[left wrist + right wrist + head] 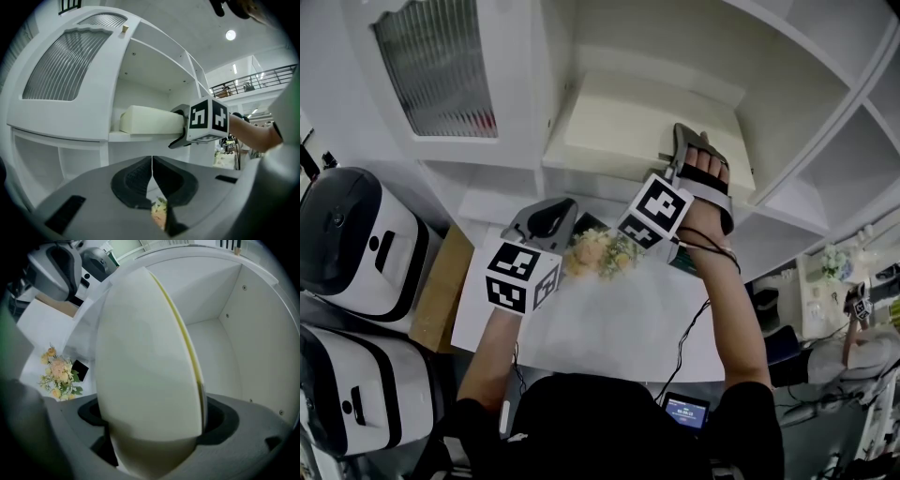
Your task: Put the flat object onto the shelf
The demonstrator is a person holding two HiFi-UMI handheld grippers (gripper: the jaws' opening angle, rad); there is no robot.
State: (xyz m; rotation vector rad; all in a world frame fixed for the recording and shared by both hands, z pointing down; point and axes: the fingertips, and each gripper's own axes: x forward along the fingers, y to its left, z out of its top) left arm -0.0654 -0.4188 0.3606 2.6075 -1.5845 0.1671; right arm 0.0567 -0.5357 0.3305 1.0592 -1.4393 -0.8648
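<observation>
The flat cream-coloured slab (pixel 647 117) lies on the white shelf (pixel 581 171) of the cabinet. In the left gripper view the slab (pixel 150 120) rests flat on the shelf board (pixel 117 137). My right gripper (pixel 686 141) reaches in at the slab's right end, its jaws standing wide on either side of the slab. In the right gripper view the slab (pixel 145 380) fills the space between the jaws, with dark gaps at both sides. My left gripper (pixel 546 220) hovers lower over the table, away from the shelf, with its jaws (pixel 151 173) shut and nothing in them.
A bunch of pale flowers (pixel 600 251) lies on the white table (pixel 609 328) below the shelf. Two white-and-black appliances (pixel 356 230) and a cardboard box (pixel 441 286) stand at the left. A ribbed-glass cabinet door (pixel 436 66) is up left. More open compartments (pixel 853 159) lie to the right.
</observation>
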